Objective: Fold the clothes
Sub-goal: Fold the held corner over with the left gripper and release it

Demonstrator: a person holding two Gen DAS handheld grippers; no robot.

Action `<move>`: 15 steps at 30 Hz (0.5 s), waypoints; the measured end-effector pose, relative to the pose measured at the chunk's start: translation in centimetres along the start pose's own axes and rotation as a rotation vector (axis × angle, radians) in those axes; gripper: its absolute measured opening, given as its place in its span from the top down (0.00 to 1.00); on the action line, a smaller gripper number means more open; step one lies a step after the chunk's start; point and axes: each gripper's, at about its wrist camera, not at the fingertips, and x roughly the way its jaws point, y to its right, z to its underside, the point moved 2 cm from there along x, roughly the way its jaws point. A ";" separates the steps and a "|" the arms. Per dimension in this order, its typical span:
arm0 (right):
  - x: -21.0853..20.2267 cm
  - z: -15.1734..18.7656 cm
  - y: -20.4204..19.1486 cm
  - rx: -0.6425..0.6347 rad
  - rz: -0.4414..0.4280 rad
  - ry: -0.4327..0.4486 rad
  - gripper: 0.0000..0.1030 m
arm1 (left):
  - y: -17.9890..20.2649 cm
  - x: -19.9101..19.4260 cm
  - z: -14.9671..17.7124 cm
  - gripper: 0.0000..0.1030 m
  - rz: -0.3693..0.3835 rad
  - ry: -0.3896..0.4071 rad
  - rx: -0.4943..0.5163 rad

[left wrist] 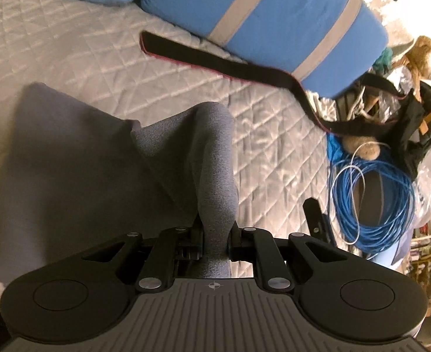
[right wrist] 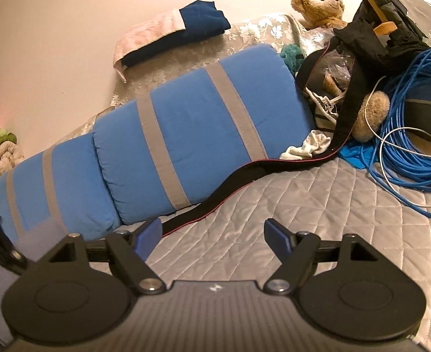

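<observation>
A grey garment spreads over the quilted bed cover in the left wrist view, with one bunched fold rising toward the camera. My left gripper is shut on that fold, which runs back between the jaws. In the right wrist view my right gripper hovers open over bare quilt, blue fingertips wide apart and nothing between them. A blurred grey-lilac patch of the garment shows at the far left, beside part of the other gripper.
A blue pillow with grey stripes lies along the back of the bed. A black strap trails from a black bag across the quilt. A coil of blue cable, a teddy bear and a white sock crowd the right.
</observation>
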 end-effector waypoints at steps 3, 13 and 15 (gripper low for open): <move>0.3 0.1 0.1 0.000 -0.005 -0.015 0.17 | 0.4 1.1 0.1 0.76 0.034 -0.026 0.030; 1.3 0.7 -0.5 -0.023 -0.069 -0.089 0.17 | -2.7 -3.6 -1.5 0.61 0.149 0.147 0.129; 1.4 1.1 -1.0 -0.042 -0.087 -0.110 0.18 | -4.3 -4.2 -1.8 0.60 0.100 0.206 0.151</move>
